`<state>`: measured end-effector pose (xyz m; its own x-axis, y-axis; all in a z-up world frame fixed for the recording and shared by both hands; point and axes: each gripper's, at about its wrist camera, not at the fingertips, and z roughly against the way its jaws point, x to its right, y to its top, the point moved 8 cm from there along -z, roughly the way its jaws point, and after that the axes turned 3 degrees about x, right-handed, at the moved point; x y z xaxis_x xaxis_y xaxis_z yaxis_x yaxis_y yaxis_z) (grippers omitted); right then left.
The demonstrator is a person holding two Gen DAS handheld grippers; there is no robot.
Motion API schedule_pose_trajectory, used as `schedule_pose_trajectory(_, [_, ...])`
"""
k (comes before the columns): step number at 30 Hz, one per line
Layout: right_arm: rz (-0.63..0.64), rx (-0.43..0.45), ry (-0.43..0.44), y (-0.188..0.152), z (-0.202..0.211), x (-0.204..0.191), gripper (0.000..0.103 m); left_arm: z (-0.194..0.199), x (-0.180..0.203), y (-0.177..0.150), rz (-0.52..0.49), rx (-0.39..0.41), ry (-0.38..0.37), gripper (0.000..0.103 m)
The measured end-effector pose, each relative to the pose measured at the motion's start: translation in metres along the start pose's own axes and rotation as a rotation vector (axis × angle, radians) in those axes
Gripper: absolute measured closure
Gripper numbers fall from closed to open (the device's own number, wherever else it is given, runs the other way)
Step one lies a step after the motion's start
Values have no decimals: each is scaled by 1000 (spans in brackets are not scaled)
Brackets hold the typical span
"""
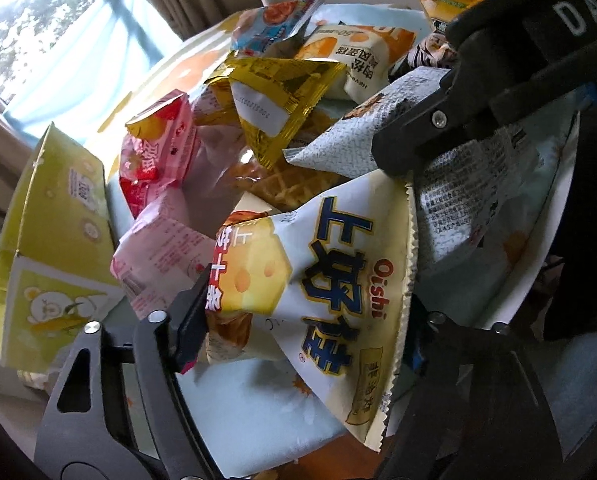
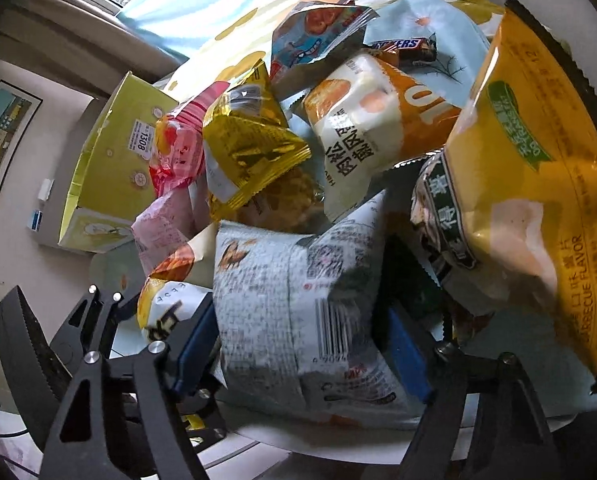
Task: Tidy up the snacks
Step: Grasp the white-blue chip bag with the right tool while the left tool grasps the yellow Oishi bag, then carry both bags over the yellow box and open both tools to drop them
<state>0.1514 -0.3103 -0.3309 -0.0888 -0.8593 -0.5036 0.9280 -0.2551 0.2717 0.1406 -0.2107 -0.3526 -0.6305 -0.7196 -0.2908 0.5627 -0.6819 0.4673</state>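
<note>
Left wrist view: left gripper (image 1: 298, 320) down over the Oishi bag (image 1: 322, 264) at the near edge of the bench (image 1: 250, 400), one pad touching the bag's left side, the other finger hidden behind its serrated edge; looks closed on the bag, though full pad contact cannot be confirmed. Right wrist view: right gripper (image 2: 302, 344) straddling the pale blue printed bag (image 2: 282, 304), blue pads pressed against both sides, so gripping it. Both bags at the front of a heap, overlapping each other, with a gold packet (image 2: 250, 152), a pink packet (image 2: 178, 148) and an orange-and-white cake pack (image 2: 374, 120) piled behind, a large yellow chip bag (image 2: 538, 200) toward the right edge, a green carton (image 1: 54, 216) at the left. Likely trouble: puffed bags squashing or slipping out of a shallow pinch; lifting either one dragging its overlapped neighbour; loosened packets sliding off the near edge; the two grippers, working just beside each other, colliding.
</note>
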Motion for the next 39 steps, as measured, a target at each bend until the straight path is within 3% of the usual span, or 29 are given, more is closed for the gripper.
schedule_pose_trajectory(4, [-16, -4, 10, 1, 1, 3, 28, 4, -4, 0, 5, -4, -6, 36])
schedule_pose_trajectory(10, [-12, -7, 44, 1, 3, -1, 42, 10, -11, -3, 26, -13, 14, 36])
schedule_pose_trajectory(14, [22, 15, 50, 2, 15, -12, 44, 21, -15, 2, 33, 5, 36, 36])
schedule_pose_trajectory(26, [142, 151, 136, 33, 90, -60, 44, 94, -52, 24, 135, 84, 210, 36])
schedule_pose_trajectory(33, [232, 230, 146, 69, 114, -106, 44, 138, -116, 42, 262, 174, 292, 36])
schedule_pose_trajectory(39, [302, 273, 145, 101, 100, -168, 44, 152, -199, 47, 332, 237, 361, 36])
